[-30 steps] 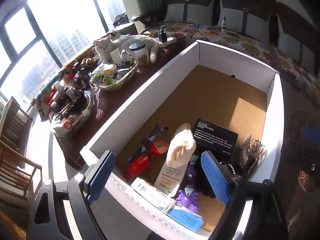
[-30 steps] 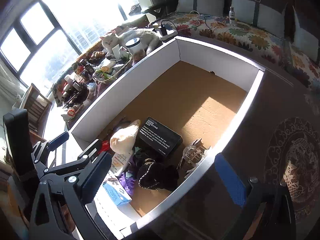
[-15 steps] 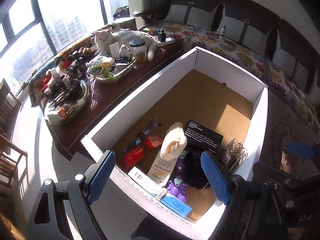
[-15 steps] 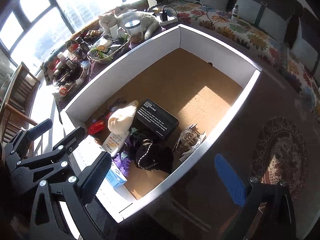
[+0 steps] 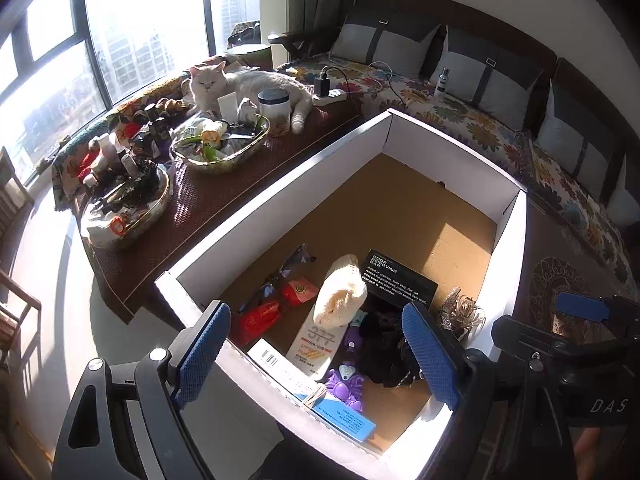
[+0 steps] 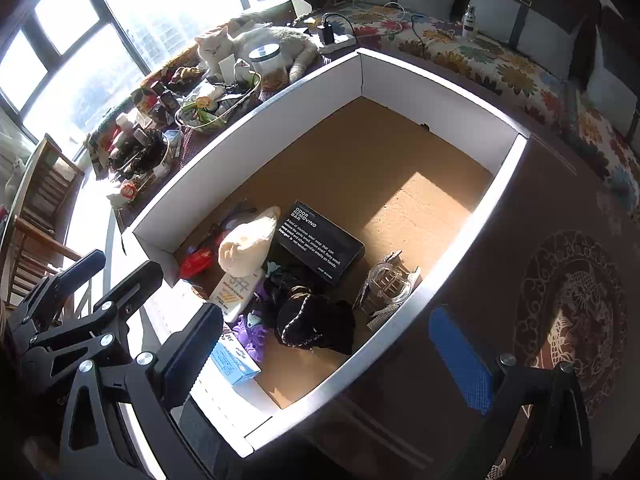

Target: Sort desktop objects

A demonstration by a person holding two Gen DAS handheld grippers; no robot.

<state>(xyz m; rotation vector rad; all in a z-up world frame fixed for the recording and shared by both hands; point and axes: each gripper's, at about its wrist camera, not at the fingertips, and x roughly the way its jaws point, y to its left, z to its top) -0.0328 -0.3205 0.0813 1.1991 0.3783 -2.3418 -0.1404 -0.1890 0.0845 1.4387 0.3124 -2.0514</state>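
**Box heaped at one end, two bowls full on the table**

The white-walled box (image 5: pixel 280 200) has a brown floor, bare at the far end. At the near end lie a black card (image 5: pixel 400 280) with white print, a cream cloth (image 5: pixel 340 296) on a white tube (image 5: pixel 316 344), red packets (image 5: pixel 276 304), a purple toy (image 5: pixel 344 388), a black pouch (image 6: pixel 316 320), a blue carton (image 6: pixel 234 362) and a silver clip (image 6: pixel 388 284) against the right wall.

Beside the box on the dark table (image 5: pixel 224 200) stand two glass bowls: the near bowl (image 5: pixel 128 212) holds bottles and dark bits, the far bowl (image 5: pixel 224 144) green and white odds. A cat (image 5: pixel 248 84) lies behind them, by a jar (image 5: pixel 274 110).

The left gripper (image 5: pixel 316 356) hangs wide over the heap, holding nothing. The right gripper (image 6: pixel 332 360) also stands wide and empty, one finger over the box, the other outside its wall.
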